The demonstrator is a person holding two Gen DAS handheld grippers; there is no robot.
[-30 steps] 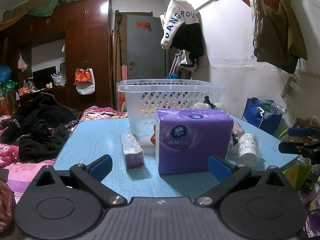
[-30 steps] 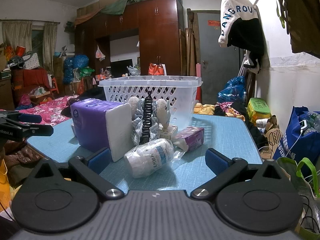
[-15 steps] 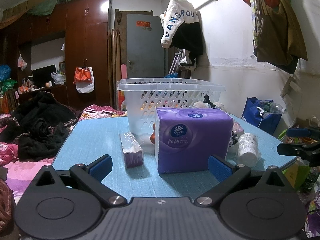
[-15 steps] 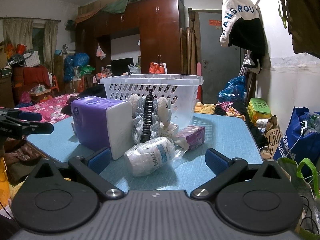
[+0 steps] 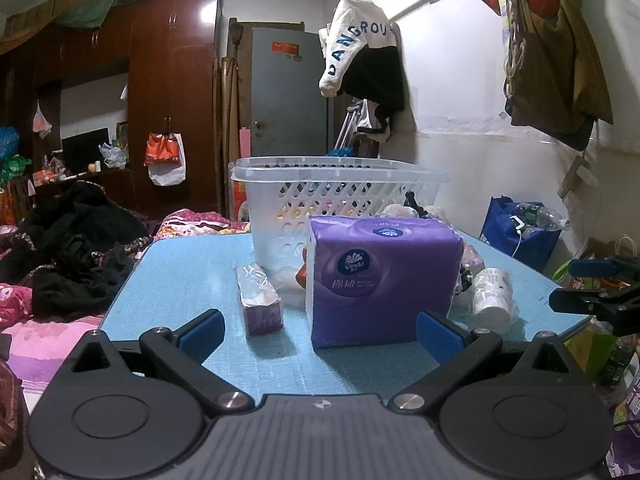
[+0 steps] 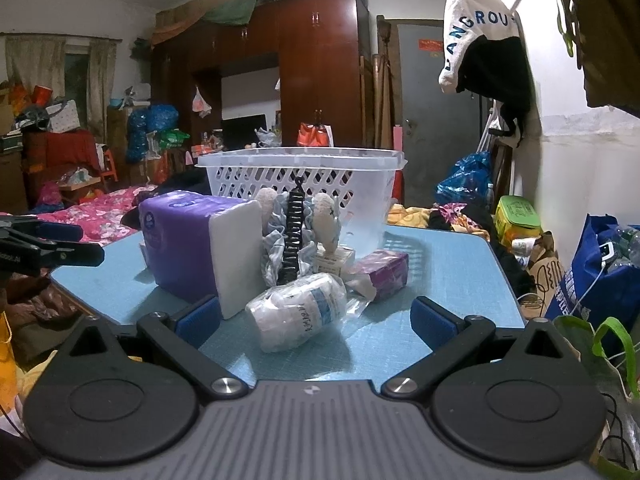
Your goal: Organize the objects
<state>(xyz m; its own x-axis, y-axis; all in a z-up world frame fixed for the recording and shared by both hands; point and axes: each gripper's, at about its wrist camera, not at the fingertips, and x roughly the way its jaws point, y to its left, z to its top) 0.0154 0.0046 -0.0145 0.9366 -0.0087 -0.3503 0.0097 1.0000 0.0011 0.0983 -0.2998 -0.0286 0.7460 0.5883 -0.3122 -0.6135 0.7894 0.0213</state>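
A white lattice basket (image 5: 340, 196) (image 6: 308, 176) stands at the back of a blue table (image 5: 188, 276) (image 6: 448, 264). In front of it lie a big purple tissue pack (image 5: 380, 280) (image 6: 180, 248), a small purple tissue packet (image 5: 258, 300) (image 6: 384, 268), a wrapped white roll (image 5: 492, 296) (image 6: 298, 312), a black hair claw (image 6: 294, 232) and a small box (image 6: 334, 258). My left gripper (image 5: 320, 334) is open and empty, just short of the big pack. My right gripper (image 6: 318, 322) is open and empty, just short of the wrapped roll.
A bed with dark clothes (image 5: 68, 252) lies left of the table. A blue bag (image 5: 520, 232) (image 6: 600, 264) and other bags stand on the floor by the white wall. A wardrobe (image 5: 168, 112) and a grey door (image 5: 288, 92) are behind.
Both grippers have held almost still, with only a very slight drift. Nothing on the table has moved.
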